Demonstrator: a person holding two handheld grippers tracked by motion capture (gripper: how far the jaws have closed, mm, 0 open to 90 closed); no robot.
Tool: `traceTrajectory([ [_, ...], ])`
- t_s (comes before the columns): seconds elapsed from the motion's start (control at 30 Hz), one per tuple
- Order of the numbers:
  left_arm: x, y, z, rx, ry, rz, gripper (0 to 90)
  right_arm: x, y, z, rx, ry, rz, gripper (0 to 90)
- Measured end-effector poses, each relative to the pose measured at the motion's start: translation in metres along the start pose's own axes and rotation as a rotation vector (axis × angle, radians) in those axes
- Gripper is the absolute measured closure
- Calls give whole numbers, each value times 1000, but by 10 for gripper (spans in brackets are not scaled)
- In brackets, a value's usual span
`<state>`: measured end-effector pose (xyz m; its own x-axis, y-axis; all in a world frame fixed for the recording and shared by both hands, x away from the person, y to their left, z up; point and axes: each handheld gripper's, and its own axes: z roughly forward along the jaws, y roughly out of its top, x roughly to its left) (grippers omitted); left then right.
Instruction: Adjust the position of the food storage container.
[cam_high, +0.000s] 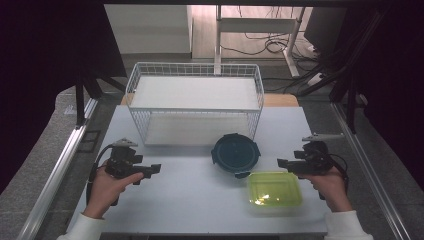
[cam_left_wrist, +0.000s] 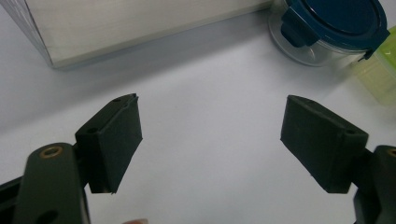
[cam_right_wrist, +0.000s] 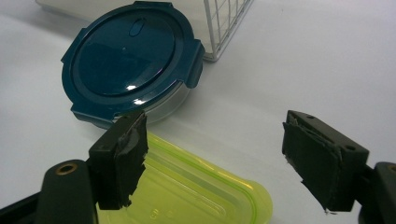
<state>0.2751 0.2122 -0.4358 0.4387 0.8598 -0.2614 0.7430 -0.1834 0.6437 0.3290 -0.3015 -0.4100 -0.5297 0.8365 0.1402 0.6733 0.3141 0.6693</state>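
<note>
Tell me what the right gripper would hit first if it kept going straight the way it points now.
Probably the yellow-green container: it lies just past the open right gripper, partly under one jaw. Beyond it sits the round container with the blue lid. Depth is hard to judge, so the jaws might pass above it.

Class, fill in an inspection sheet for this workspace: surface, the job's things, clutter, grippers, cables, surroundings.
Surface: white table, mostly bare.
Job's things: round container with blue lid and green rectangular container, close together, both lidded; wire basket behind.
Clutter: nothing seen.
Grippers: left gripper and right gripper open, hand-held, holding nothing.
Cables: black cable trailing from the left gripper; loose cables on the floor.
Surroundings: dark curtains, desk legs.
</note>
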Motion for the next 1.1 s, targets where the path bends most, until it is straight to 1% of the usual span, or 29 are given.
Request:
traceTrajectory([
  [0.13,-2,1,0,1,1,4,196,0,-1,0,3,2,-4,235],
  [0.33,-3,1,0,-3,-3,6,194,2,0,-4,-11,8,-5,249],
  [0.47,-4,2,3,3,-1,17,192,5,0,-8,-3,5,-13,275],
  [0.5,-7,1,2,3,-6,26,192,7,2,-12,-5,-1,-15,289],
  [0.53,-7,1,2,3,-6,26,191,7,2,-12,-5,-1,-15,289],
  [0.57,-8,1,0,-2,-11,26,191,11,5,-16,-24,-6,-21,307],
  [0.6,-8,1,0,-2,-11,26,190,13,6,-17,-27,-2,-23,315],
  [0.63,-9,2,-3,-12,-13,22,191,15,6,-18,-24,3,-25,325],
  [0.67,-9,2,-3,-12,-13,22,191,15,6,-18,-24,3,-25,325],
  [0.73,-11,3,-5,-20,-14,25,190,21,7,-15,-14,6,-39,341],
  [0.77,-12,5,-5,-22,-15,35,190,22,7,-14,-10,7,-40,348],
  [0.8,-12,5,-5,-22,-15,35,189,22,7,-14,-10,7,-40,348],
  [0.93,-12,7,-3,-15,-17,39,188,25,11,-7,18,7,-36,379],
  [0.97,-10,7,-1,-11,-18,36,187,24,16,-1,38,-10,-35,403],
  [1.0,-10,7,-1,-11,-18,36,187,23,19,3,45,-16,-35,424],
  [1.07,-9,6,1,-5,-18,35,187,22,25,10,62,-18,-33,481],
  [1.1,-9,6,1,-3,-19,35,187,22,25,10,62,-18,-33,481],
])
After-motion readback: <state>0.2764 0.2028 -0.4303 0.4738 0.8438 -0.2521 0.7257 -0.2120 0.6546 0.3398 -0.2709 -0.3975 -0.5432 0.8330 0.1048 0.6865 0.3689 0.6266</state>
